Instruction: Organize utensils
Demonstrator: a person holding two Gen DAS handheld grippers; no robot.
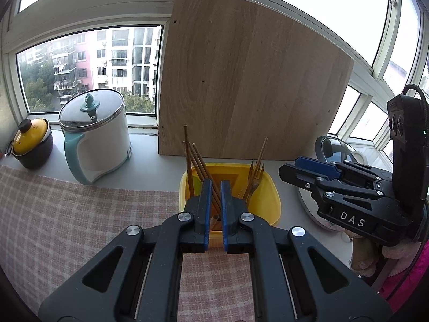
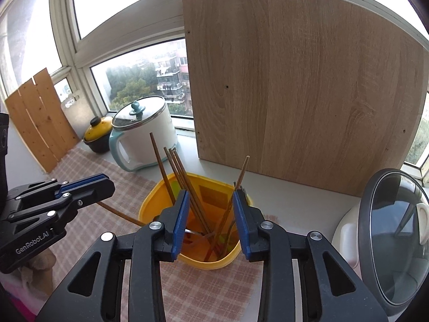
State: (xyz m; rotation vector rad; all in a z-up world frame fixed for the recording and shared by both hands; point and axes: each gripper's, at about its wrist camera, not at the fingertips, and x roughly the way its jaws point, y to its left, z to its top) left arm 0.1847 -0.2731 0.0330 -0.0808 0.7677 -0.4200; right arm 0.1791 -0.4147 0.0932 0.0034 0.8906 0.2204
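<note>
a: right wrist view looks down into the yellow tub [image 2: 150, 209] on the checked cloth [image 2: 88, 169]. chopsticks [image 2: 182, 177] lean in the tub, and a fork [image 1: 254, 177] stands at its far side.

b: what is the right gripper [image 2: 210, 220] doing?

a: it hangs right over the tub, tipped down. its blue fingers [image 2: 180, 222] are apart, and nothing is pinched between them. one lone stick [image 2: 241, 171] leans close by the right finger.

b: and the left gripper [image 1: 214, 209]?

a: it sits just in front of the tub, tipped down too. its fingers [image 1: 206, 206] are pressed close together. from the other camera a brown stick [image 2: 118, 212] runs from under them toward the tub, so i think it holds that one, but i cannot see the pinch well.

b: what could go wrong?

a: the sticks lean every which way. if a gripper goes lower, it could bump one, and the light tub could tip or slide on the cloth. the stick by the left gripper could also miss the rim and fall outside.

b: anything else near the tub?

a: a wood board [image 2: 308, 86] stands behind it.
</note>
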